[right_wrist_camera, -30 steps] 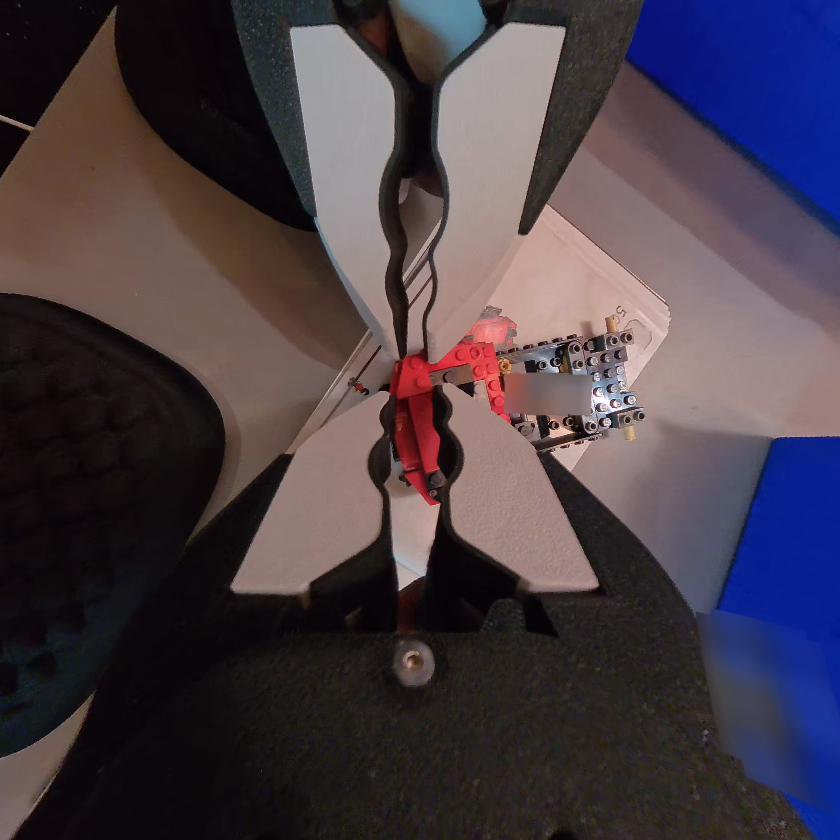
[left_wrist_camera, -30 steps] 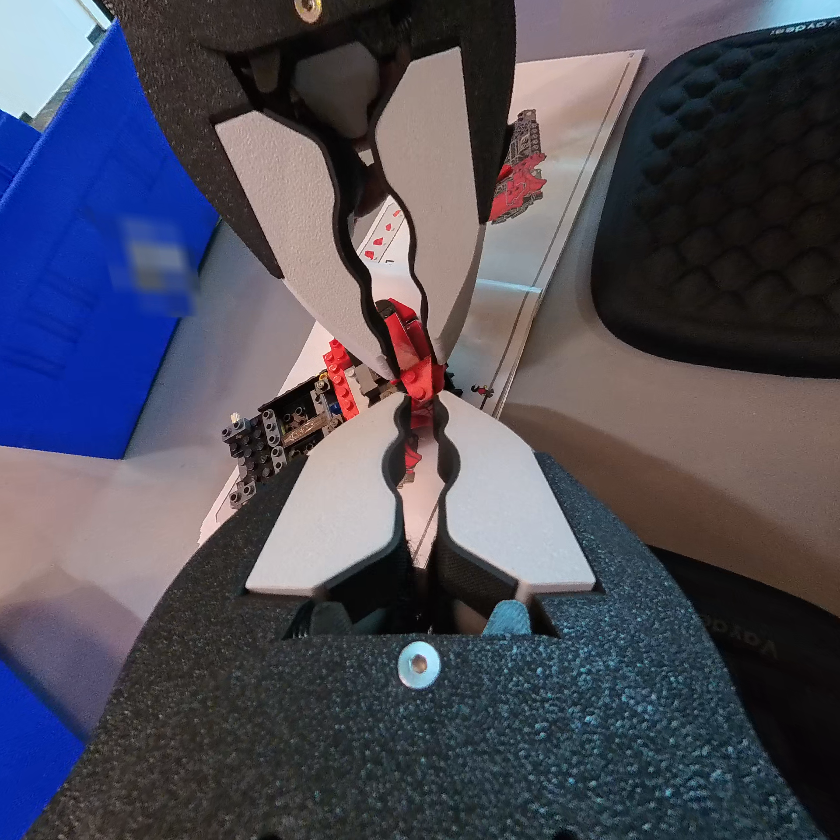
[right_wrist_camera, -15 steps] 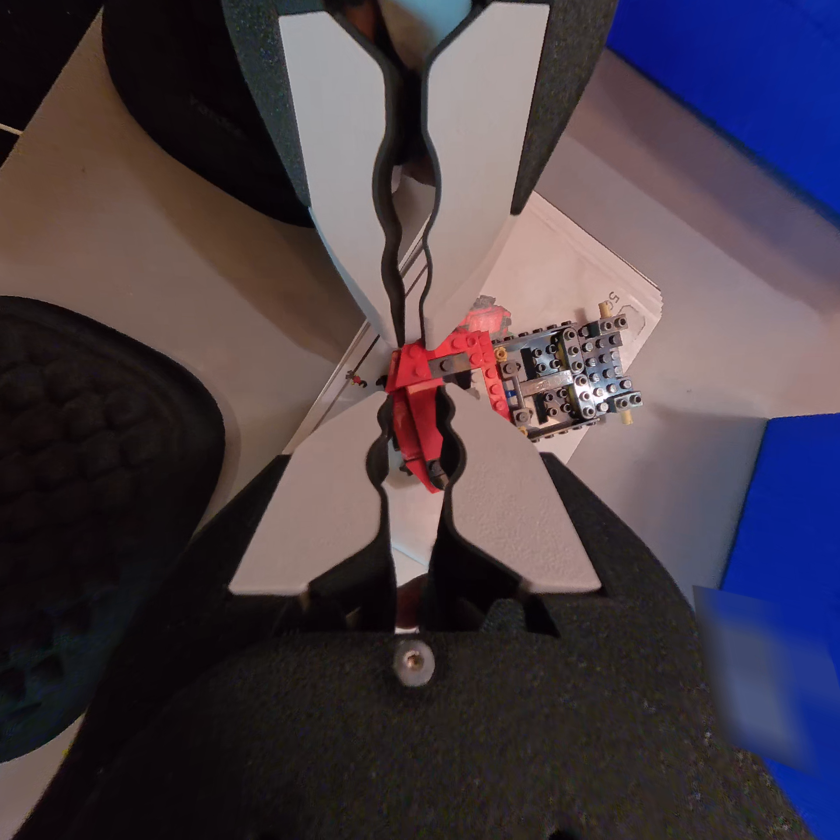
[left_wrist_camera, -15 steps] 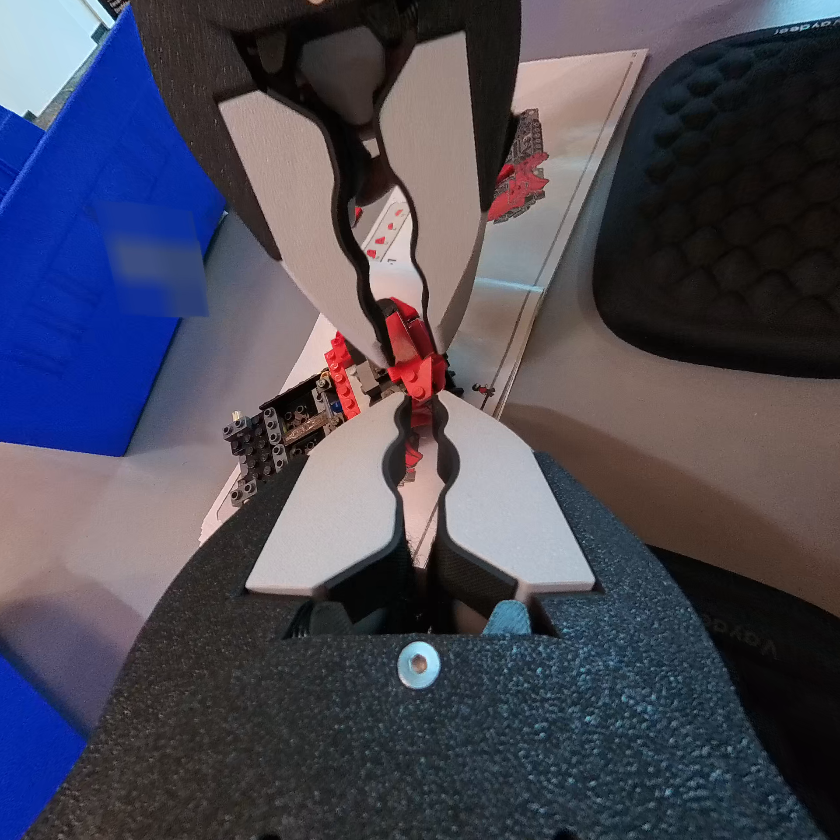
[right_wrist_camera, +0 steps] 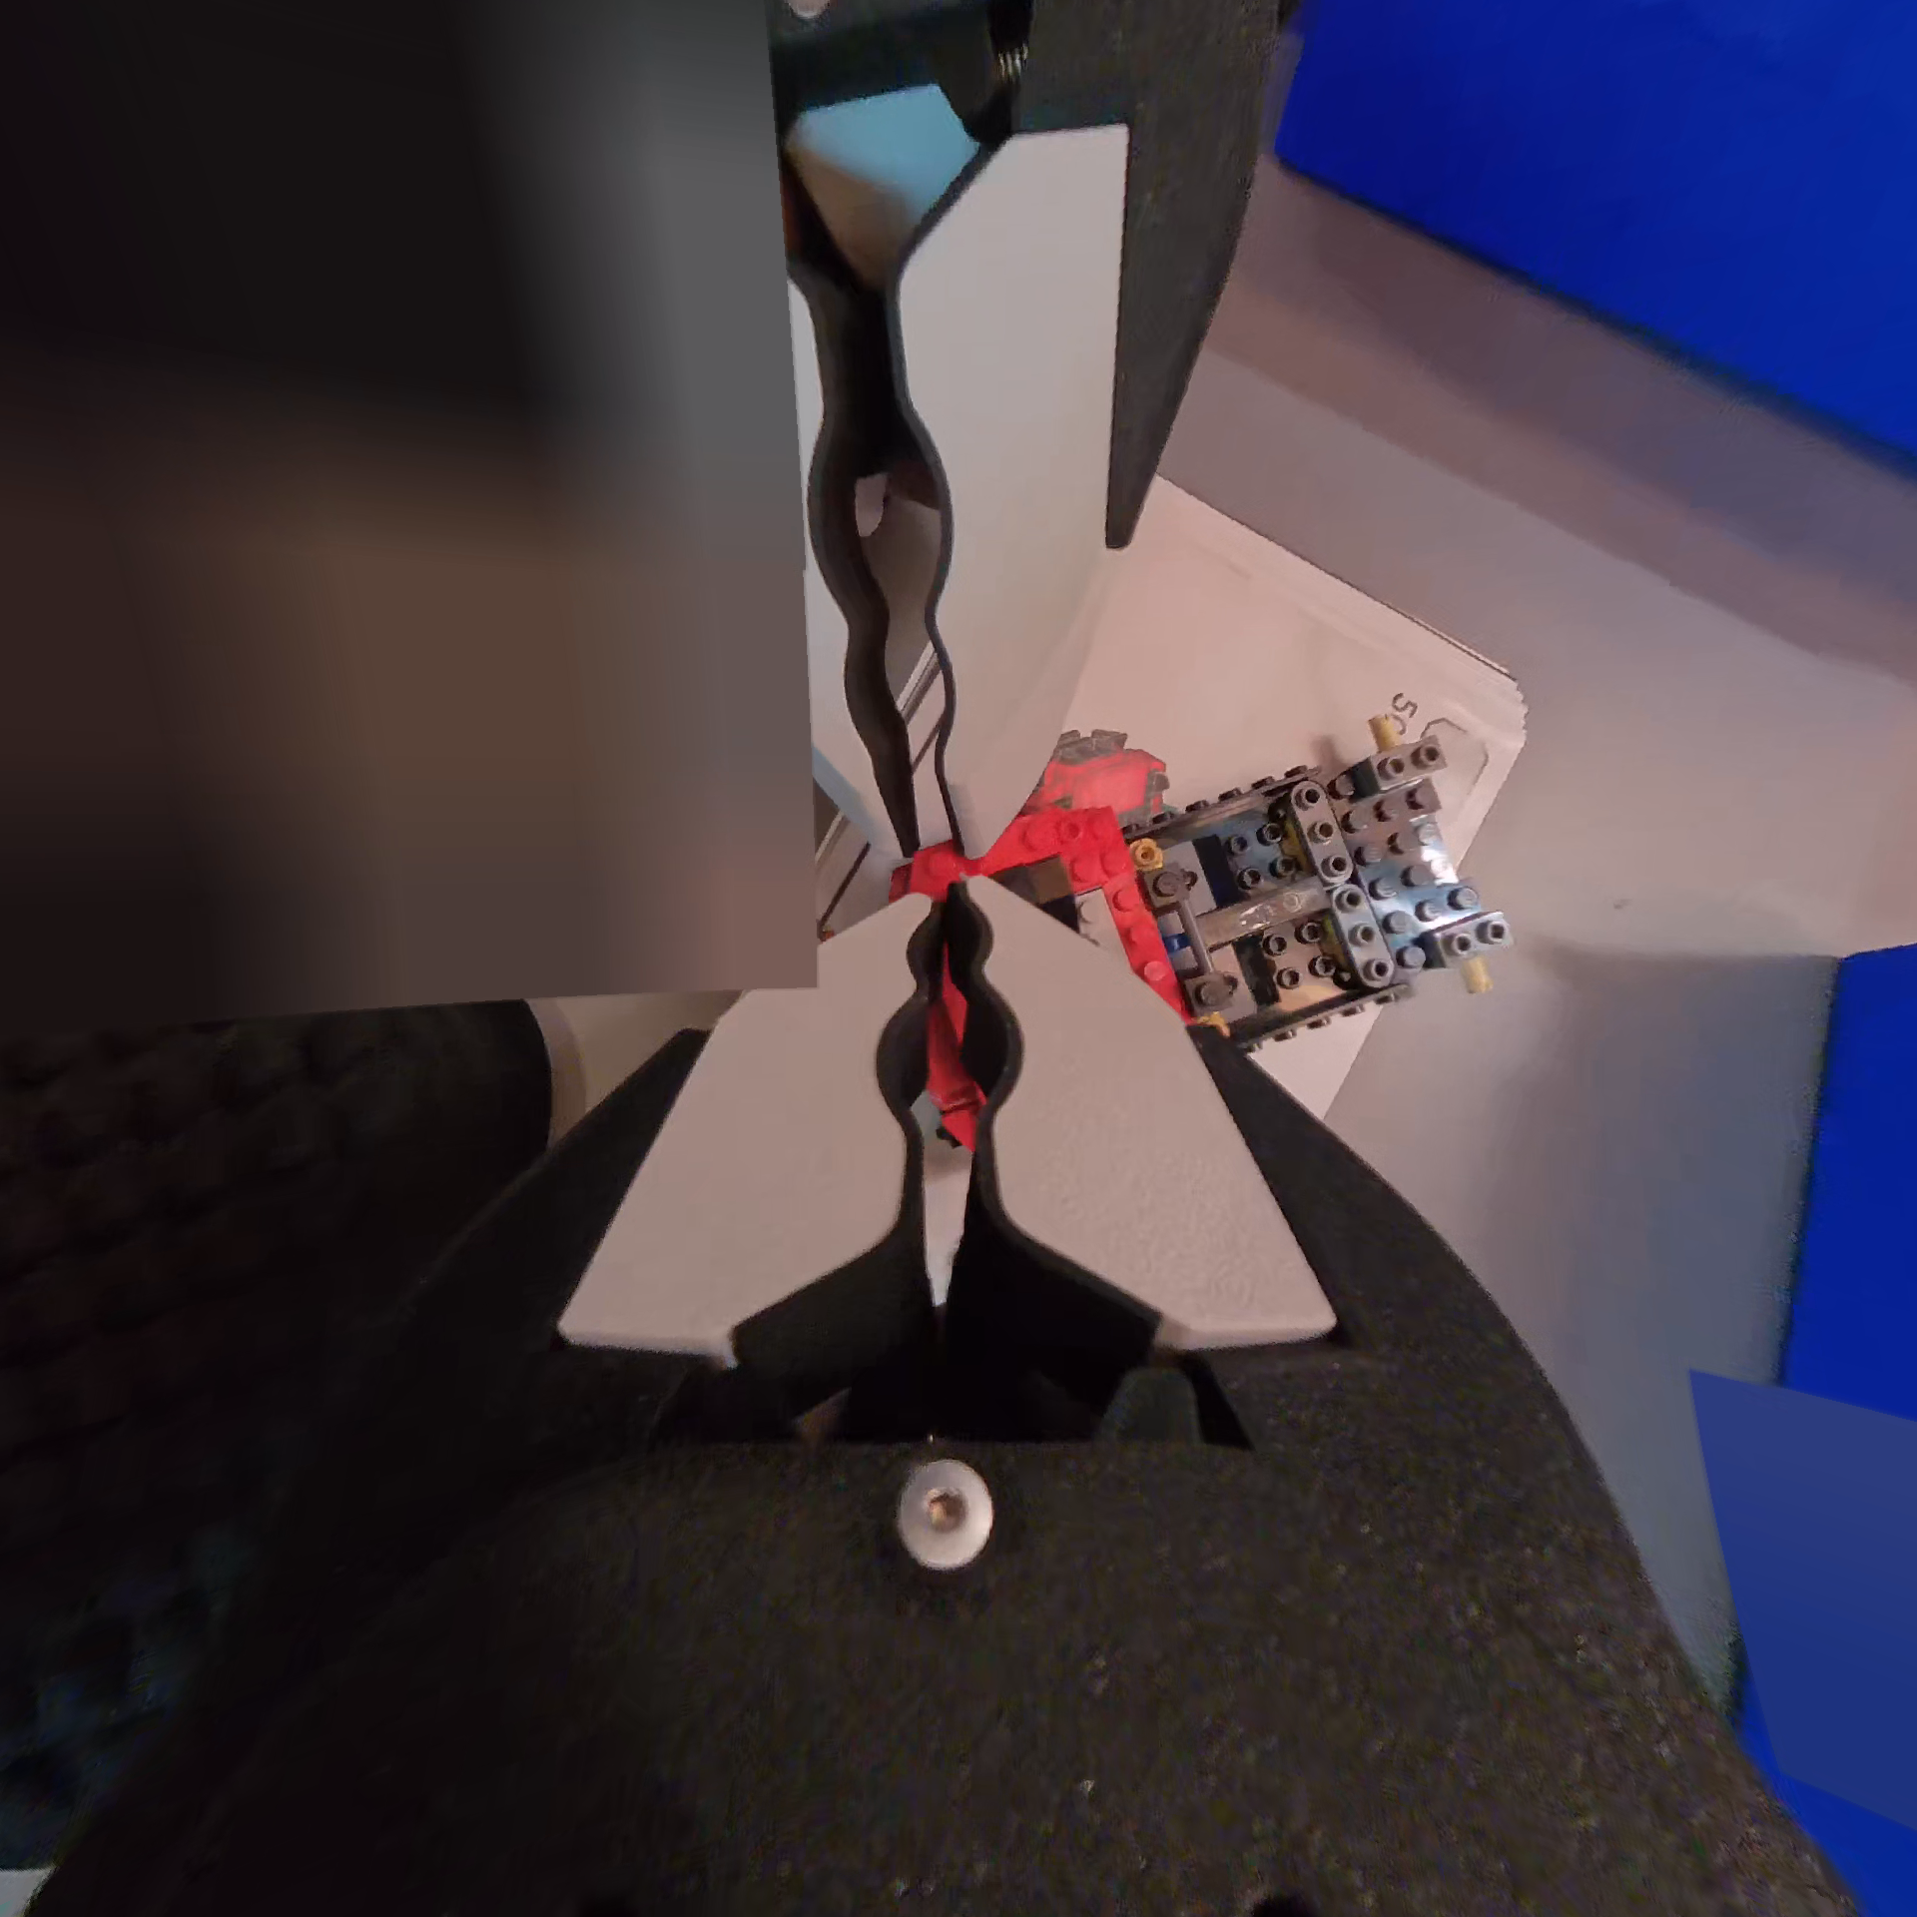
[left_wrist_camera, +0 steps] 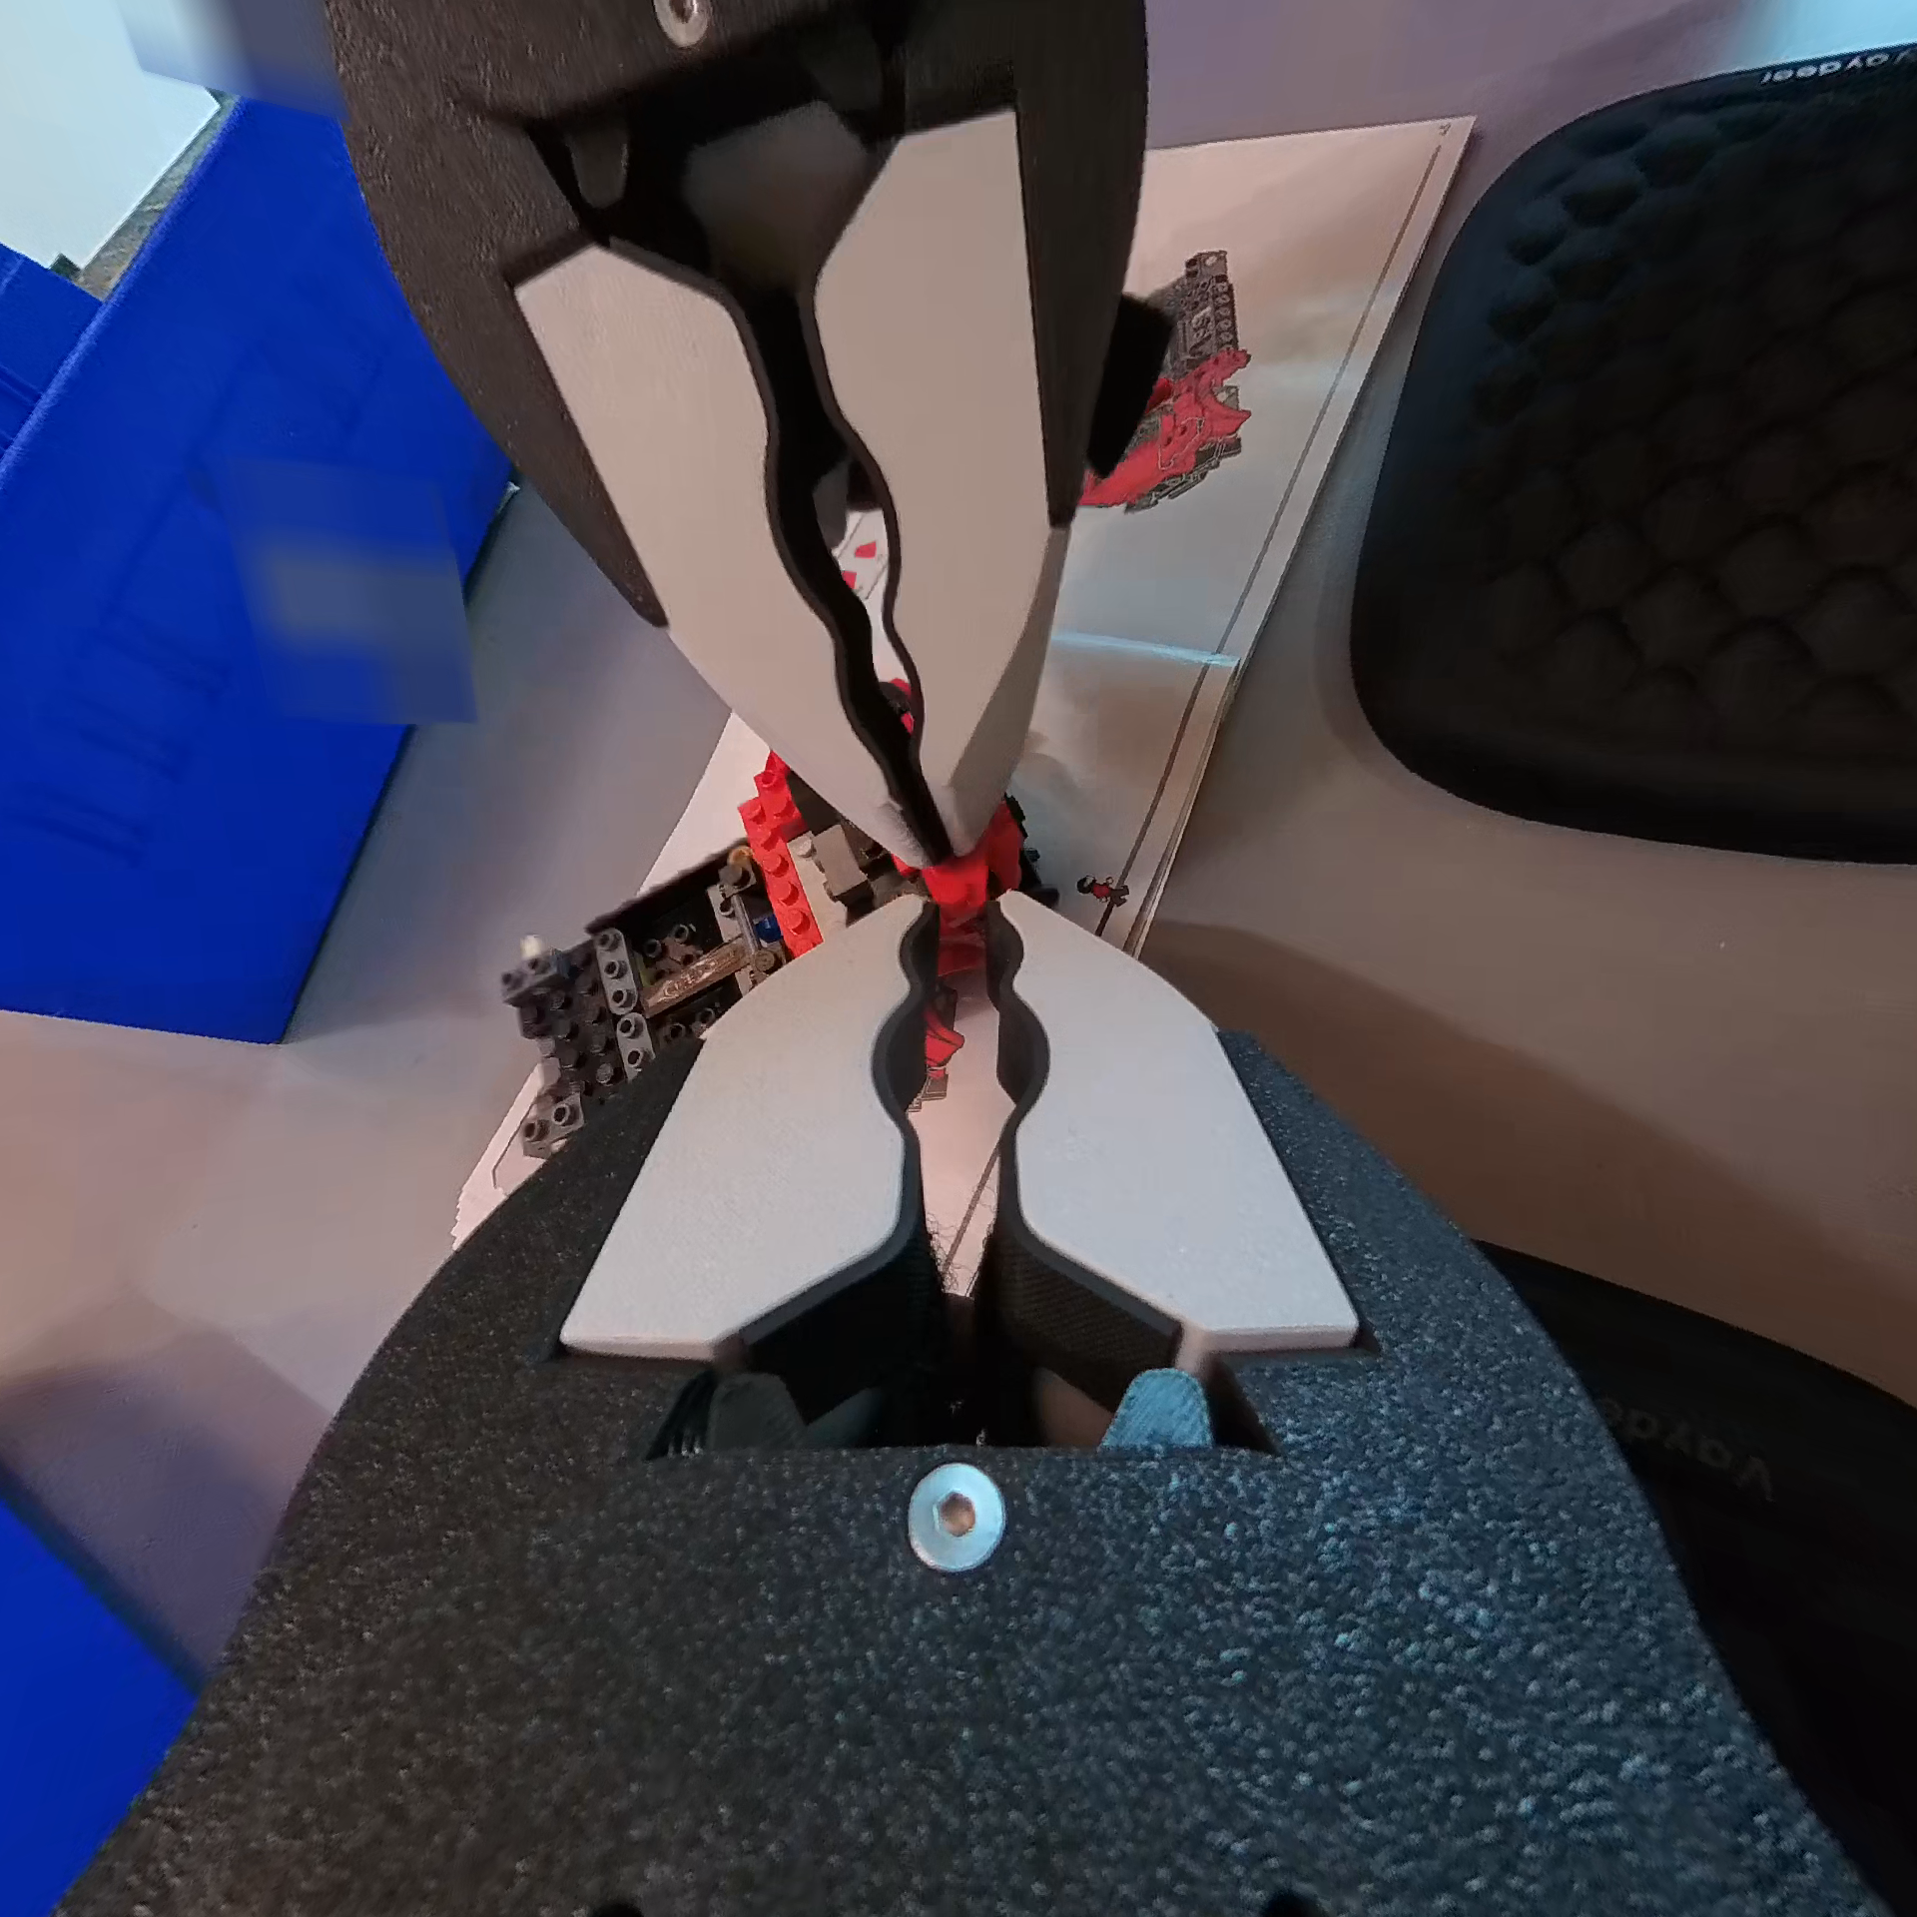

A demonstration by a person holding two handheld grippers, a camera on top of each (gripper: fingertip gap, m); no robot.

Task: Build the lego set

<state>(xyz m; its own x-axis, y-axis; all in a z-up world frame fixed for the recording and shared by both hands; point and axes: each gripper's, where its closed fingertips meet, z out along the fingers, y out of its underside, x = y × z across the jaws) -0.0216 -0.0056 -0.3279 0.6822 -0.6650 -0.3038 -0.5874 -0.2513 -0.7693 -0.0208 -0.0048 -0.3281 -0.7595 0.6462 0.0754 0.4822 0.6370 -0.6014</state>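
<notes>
1. The lego model is held over the instruction sheet.
2. Its red end is pinched by both the left gripper and right gripper.
3. It is judged light, rigid, easily snapped apart; solid brick edges are best gripped.

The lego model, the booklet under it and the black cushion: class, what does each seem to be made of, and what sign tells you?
Lego model: hard moulded plastic, slightly glossy; studs catch light.
Booklet: thin white printed paper, flat, with a glare patch.
Black cushion: probably soft foam or gel under matte fabric; its surface is dimpled in a honeycomb pattern.
</notes>
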